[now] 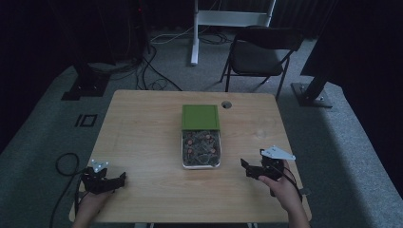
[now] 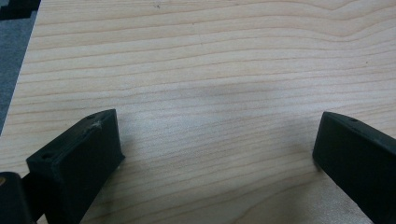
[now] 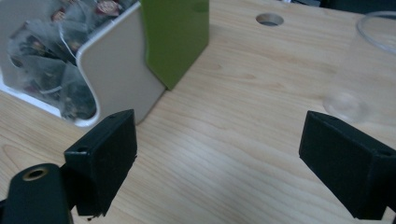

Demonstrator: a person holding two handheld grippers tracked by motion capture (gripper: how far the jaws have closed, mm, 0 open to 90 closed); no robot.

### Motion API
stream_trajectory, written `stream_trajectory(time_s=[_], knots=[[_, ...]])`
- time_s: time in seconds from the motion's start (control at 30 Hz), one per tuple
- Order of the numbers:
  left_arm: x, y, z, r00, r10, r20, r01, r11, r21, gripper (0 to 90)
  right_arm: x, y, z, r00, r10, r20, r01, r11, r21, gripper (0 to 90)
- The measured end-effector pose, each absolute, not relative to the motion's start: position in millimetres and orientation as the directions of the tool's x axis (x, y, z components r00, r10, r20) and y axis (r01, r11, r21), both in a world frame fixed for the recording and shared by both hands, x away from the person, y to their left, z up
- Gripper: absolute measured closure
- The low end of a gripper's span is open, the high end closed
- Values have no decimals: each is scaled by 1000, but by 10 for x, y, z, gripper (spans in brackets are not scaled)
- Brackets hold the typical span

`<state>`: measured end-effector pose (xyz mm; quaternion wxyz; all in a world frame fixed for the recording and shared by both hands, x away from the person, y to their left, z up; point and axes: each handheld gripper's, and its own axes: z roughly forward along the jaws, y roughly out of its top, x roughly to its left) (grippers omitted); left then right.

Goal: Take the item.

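high view: a box of tea bags (image 1: pixel 201 149) sits mid-desk (image 1: pixel 142 133), its green lid (image 1: pixel 200 117) just behind it. the left hand-held gripper (image 1: pixel 115 182) and the right hand-held gripper (image 1: pixel 249 168) rest near the front corners.

left gripper view: jaws apart over bare wood.

right gripper view: jaws apart, the box at left, a clear cup (image 3: pixel 369 70) at right.

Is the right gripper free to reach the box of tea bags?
Probably yes: the right gripper is open, and bare table lies between it and the box.

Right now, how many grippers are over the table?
2: the left gripper at the table's near left corner, the right gripper at its near right, beside the tea box.
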<state>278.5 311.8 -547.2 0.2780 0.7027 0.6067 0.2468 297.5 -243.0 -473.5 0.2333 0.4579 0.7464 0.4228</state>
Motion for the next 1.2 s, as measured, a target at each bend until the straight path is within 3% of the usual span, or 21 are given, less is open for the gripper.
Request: stream_trajectory(time_s=[1.2], knots=[[2784,3118,-5471,143,990,9,716,-110,689,17,3121,-1871,-4468,-594,803,36,409,264,873,114]])
